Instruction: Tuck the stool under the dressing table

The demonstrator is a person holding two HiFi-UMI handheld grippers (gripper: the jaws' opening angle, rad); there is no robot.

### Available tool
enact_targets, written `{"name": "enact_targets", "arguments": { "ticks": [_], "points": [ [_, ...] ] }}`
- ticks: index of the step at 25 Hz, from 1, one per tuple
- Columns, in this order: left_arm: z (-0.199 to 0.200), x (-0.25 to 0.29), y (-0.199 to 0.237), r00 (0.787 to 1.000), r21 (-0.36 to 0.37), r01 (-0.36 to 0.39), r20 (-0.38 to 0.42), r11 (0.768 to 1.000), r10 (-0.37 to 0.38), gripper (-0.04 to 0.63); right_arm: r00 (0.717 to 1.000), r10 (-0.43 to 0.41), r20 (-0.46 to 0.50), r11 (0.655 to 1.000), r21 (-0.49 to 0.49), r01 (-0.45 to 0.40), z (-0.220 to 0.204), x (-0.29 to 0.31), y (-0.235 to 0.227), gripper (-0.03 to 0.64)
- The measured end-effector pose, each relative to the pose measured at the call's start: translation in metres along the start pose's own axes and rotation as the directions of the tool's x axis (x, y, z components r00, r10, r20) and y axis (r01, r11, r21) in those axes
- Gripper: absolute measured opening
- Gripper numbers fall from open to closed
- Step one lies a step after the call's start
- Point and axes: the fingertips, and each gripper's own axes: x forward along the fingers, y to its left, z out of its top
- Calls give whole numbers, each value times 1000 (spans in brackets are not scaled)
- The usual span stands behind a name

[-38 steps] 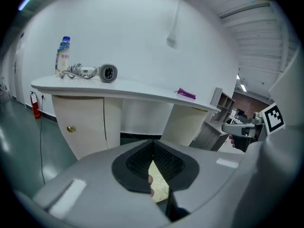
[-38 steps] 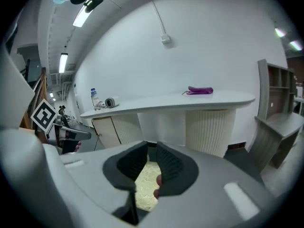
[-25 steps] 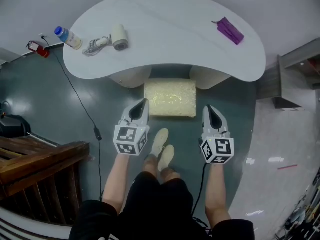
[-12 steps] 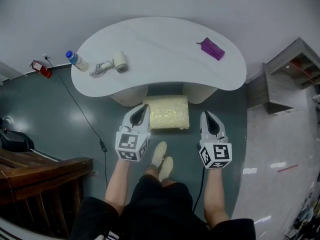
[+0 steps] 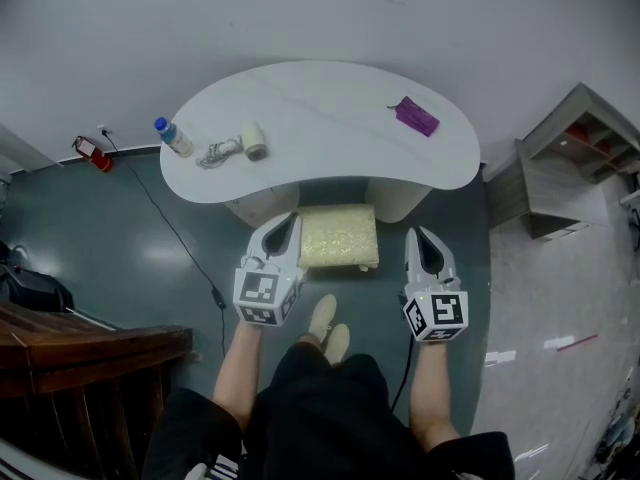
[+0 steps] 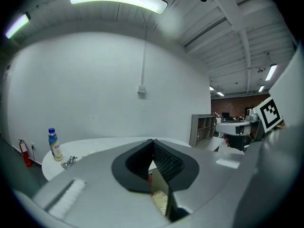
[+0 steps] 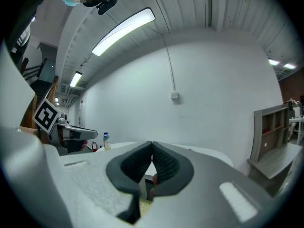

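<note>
In the head view the stool (image 5: 338, 236), a pale cushioned block, sits at the centre of the frame. It is in the recess between the two white pedestals of the kidney-shaped surface (image 5: 320, 98). Its far edge meets the front rim of the surface and most of the seat shows in front of it. The left tongs (image 5: 291, 216) hang just beside the stool's left side, and the right tongs (image 5: 415, 231) are a little apart from its right side. Both are above the grey floor.

On the surface, a bottle (image 5: 174, 137) and a white corded appliance (image 5: 250, 141) lie at the upper left, and a purple item (image 5: 414, 116) at the upper right.

The gripper views settle the grip. The left tongs (image 6: 153, 144) and right tongs (image 7: 152, 146) are each pressed together with nothing between the pads.

The left gripper view shows only a sliver of the stool (image 6: 160, 201) below the jaws, plus the bottle (image 6: 54, 145) at the left. Both gripper views add the white wall and ceiling lights, which the head view lacks.
</note>
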Motion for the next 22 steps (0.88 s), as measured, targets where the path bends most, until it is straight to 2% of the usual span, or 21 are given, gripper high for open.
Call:
{"name": "enact_targets", "arguments": {
  "ticks": [5,12,22],
  "points": [
    [9,-25,-11,1000,16,-4,17,1000,3,6,1000,11,20,1000,-18,-11,12,-22,13,5],
    [6,-53,-20,1000,21,-7,26,1000,7,6,1000,4,12,1000,-26,-3,5,-46,25,5],
    [10,-65,-26,1000,28,4,29,1000,-5,6,1000,3,18,1000,-28,-2,9,-51,35,5]
  ]
}}
